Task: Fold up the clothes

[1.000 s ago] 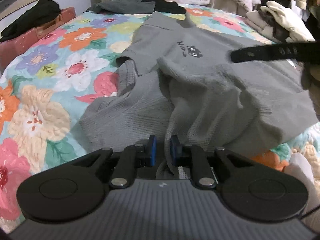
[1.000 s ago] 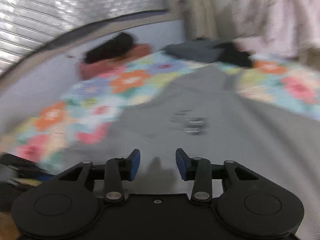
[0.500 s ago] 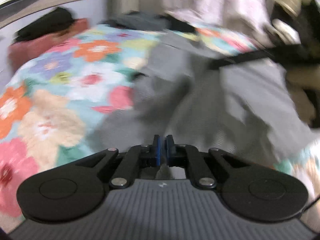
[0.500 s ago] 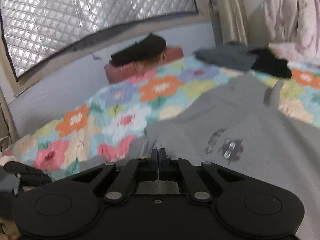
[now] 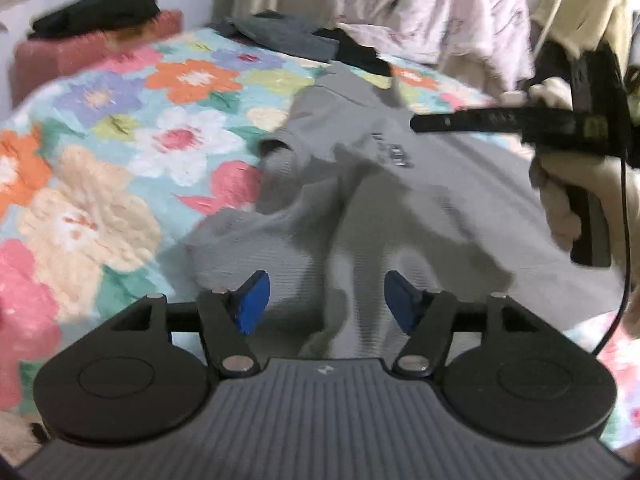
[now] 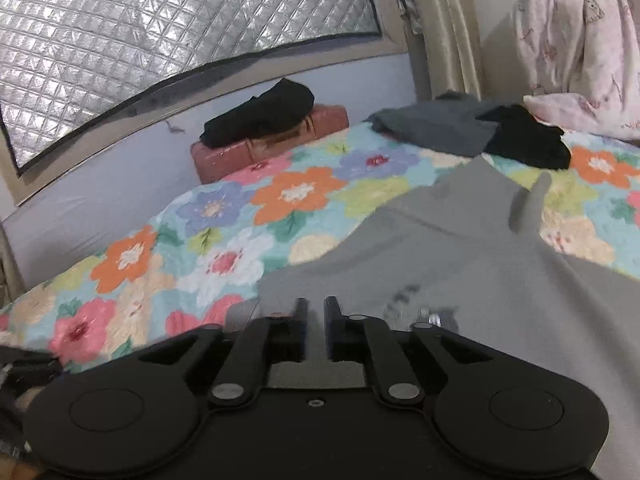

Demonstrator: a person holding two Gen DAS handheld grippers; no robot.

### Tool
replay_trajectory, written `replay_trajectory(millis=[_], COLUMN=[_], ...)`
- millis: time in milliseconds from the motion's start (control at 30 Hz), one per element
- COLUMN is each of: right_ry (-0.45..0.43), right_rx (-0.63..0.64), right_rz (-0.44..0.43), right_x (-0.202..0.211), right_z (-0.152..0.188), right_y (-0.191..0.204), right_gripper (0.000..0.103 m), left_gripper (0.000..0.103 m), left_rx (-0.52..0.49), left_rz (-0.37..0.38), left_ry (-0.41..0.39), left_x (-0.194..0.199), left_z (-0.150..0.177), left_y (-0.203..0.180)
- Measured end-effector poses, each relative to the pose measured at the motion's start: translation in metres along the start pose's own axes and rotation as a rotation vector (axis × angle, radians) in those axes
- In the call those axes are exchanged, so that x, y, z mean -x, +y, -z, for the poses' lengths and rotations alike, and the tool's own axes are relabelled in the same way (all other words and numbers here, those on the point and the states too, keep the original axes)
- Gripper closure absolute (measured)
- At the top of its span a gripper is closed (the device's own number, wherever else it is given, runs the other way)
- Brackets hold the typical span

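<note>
Grey shirt rumpled on floral bedspread. My left gripper opening wide, nothing pinched. My right gripper opening slightly, gap empty.

Rumpled grey shirt on floral bedspread

- A bed under a floral quilt fills the room's middle.
- On the far left, a pale lilac wall runs beneath a window covered by a silver quilted sheet.
- A beige curtain hangs in the far corner.
- A reddish cushion lies against the wall at the bed's far edge.
</note>
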State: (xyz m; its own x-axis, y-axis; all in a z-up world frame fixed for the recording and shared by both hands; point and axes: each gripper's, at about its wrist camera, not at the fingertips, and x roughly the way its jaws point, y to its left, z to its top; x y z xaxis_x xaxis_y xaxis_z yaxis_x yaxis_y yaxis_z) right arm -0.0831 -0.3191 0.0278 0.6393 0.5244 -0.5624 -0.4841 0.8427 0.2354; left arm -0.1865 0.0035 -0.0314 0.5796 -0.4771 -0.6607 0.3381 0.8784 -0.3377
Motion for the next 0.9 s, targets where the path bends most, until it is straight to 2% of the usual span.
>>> replay_trajectory(millis=[33,67,133,167,200,233,267,333,433,467,567,600,633,700,800,900], right_ry=[0.008,0.022,0.041,0.051,0.068,0.087,0.112,0.154,0.202,0.228,0.291,0.304,0.301,0.3,0.268,0.19], right_rx=[0.004,0.002,-0.016,-0.025,-0.034,-0.045,-0.061,-0.096,-0.154,-0.165,-0.133,-0.115,-0.099,-0.099,-0.088,-0.063], right_rz=[-0.003,0.001,0.001,-0.003,-0.007,-0.008,0.0,0.012,0.004,0.005,0.032,0.041,0.045,0.056,0.09,0.083], right_x=[0.009,0.019,0.034,0.041,0.045,0.049,0.051,0.052,0.045,0.04,0.029,0.027,0.028,0.03,0.037,0.047], right_z=[0.006,0.014,0.033,0.042,0.05,0.058,0.064,0.075,0.086,0.09,0.104,0.108,0.11,0.109,0.098,0.072], right_y=[0.0,-0.001,-0.007,-0.011,-0.017,-0.022,-0.027,-0.036,-0.044,-0.044,-0.039,-0.036,-0.034,-0.033,-0.028,-0.017], right_gripper=[0.059,0.051,0.051,0.051,0.051,0.051,0.051,0.051,0.049,0.045,0.045,0.045,0.045,0.045,0.045,0.045], left_gripper=[0.016,0.011,0.014,0.025,0.042,0.078,0.093,0.093,0.093,0.093,0.094,0.094,0.094,0.093,0.089,0.062], left_rx=[0.028,0.046,0.07,0.065,0.053,0.04,0.028,-0.002,-0.036,-0.034,-0.031,-0.032,-0.028,0.02,0.043,0.014], left_rz=[0.038,0.05,0.055,0.062,0.071,0.08,0.089,0.067,-0.059,-0.103,-0.264,-0.293,-0.307,-0.276,-0.212,-0.179], left_ry=[0.033,0.065,0.123,0.134,0.137,0.14,0.143,0.11,0.024,-0.004,-0.002,0.011,0.024,0.032,-0.02,-0.075], left_x=[-0.006,-0.014,-0.03,-0.034,-0.035,-0.037,-0.038,-0.033,-0.018,-0.014,-0.005,-0.004,-0.002,0.002,0.011,0.011], left_z=[0.001,0.001,0.002,0.002,0.002,0.002,0.002,0.003,0.003,0.002,0.004,0.005,0.005,-0.002,-0.024,-0.055], left_y=[0.004,0.006,0.01,0.009,0.008,0.007,0.006,0.001,-0.006,-0.007,-0.01,-0.01,-0.008,-0.002,0.006,0.011])
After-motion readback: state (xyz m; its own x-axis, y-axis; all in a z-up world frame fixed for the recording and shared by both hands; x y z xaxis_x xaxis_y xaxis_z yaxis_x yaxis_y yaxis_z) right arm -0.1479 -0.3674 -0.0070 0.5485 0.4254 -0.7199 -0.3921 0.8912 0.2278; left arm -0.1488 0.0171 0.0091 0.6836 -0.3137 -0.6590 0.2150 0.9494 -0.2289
